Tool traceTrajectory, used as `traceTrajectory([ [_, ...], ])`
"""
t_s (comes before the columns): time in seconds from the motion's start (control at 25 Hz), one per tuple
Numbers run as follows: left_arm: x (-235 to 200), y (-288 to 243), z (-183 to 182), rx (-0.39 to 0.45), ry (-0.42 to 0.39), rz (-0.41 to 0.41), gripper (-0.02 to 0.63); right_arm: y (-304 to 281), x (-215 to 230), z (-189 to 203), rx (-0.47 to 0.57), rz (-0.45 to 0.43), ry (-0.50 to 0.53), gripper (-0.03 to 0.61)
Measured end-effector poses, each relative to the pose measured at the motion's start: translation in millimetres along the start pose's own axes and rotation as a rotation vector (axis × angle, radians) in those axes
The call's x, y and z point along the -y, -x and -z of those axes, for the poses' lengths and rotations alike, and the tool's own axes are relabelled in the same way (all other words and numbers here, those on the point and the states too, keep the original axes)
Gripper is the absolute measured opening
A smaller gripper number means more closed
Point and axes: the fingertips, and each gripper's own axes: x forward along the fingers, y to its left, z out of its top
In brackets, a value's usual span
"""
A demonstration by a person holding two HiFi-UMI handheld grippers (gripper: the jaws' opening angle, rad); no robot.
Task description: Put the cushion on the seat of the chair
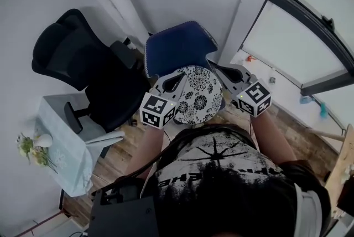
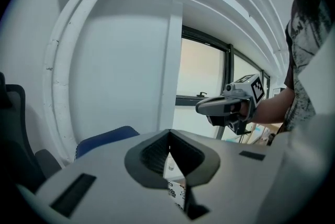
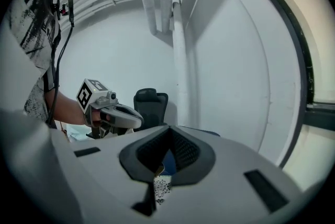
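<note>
A round white cushion [image 1: 198, 94] with a black flower print hangs in the air over the blue chair [image 1: 180, 47] that stands in the corner. My left gripper [image 1: 178, 80] is shut on the cushion's left edge and my right gripper [image 1: 217, 68] is shut on its right edge. In the left gripper view a strip of the printed cushion [image 2: 177, 196] shows between the closed jaws of the left gripper [image 2: 170, 145], with the right gripper [image 2: 210, 107] opposite and the blue chair [image 2: 107, 136] below. The right gripper view shows the cushion [image 3: 161, 187] pinched in the right gripper [image 3: 168, 148].
A black office chair [image 1: 83, 64] stands left of the blue one, close beside it. A small table [image 1: 66, 142] with a pale cloth and flowers [image 1: 30, 147] is at the left. A window [image 1: 310, 25] and its sill run along the right. White walls meet behind the chair.
</note>
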Motion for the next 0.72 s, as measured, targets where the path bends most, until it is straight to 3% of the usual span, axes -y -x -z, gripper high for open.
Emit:
traceTrajectory([
  [0.72, 3.1, -4.9, 1.9, -0.007, -0.008, 0.016, 0.014, 1.2, -1.3, 10.0, -0.028, 0.022, 0.004, 0.018],
])
